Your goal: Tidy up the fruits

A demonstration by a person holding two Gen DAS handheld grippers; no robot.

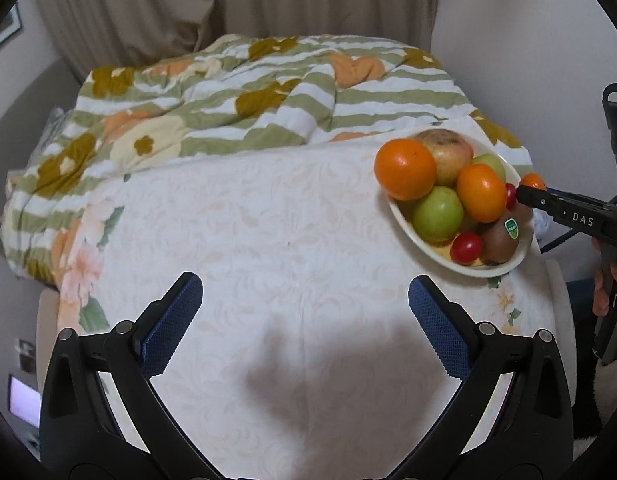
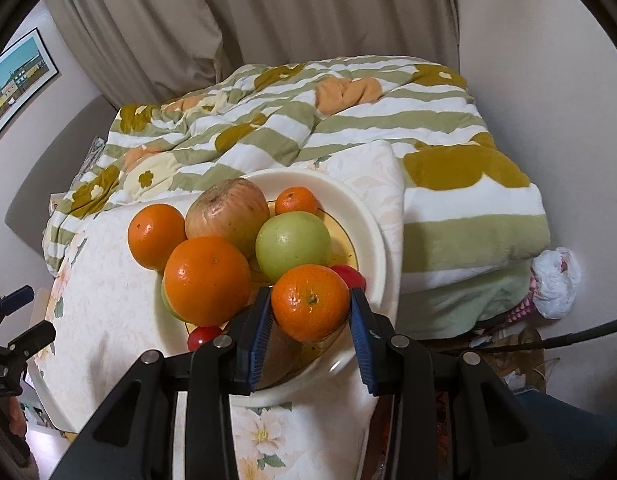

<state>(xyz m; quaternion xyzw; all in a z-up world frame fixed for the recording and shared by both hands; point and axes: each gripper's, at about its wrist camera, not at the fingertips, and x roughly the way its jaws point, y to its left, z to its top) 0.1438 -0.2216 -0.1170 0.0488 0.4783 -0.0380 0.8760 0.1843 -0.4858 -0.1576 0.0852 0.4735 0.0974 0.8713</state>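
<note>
A cream bowl (image 2: 368,224) of fruit stands on the white floral cloth at the table's right side; it also shows in the left wrist view (image 1: 404,220). It holds oranges (image 2: 206,280), a brownish apple (image 2: 228,212), a green apple (image 2: 294,244), cherry tomatoes (image 2: 202,336) and a kiwi (image 1: 502,240). My right gripper (image 2: 310,312) is shut on a small mandarin (image 2: 310,300) just above the bowl's near side. My left gripper (image 1: 304,304) is open and empty over bare cloth, left of the bowl.
A striped floral blanket (image 1: 228,92) lies bunched behind the table. Curtains (image 2: 308,12) hang at the back. A white plastic bag (image 2: 556,280) lies on the floor at the right. The table's right edge (image 1: 560,292) is close to the bowl.
</note>
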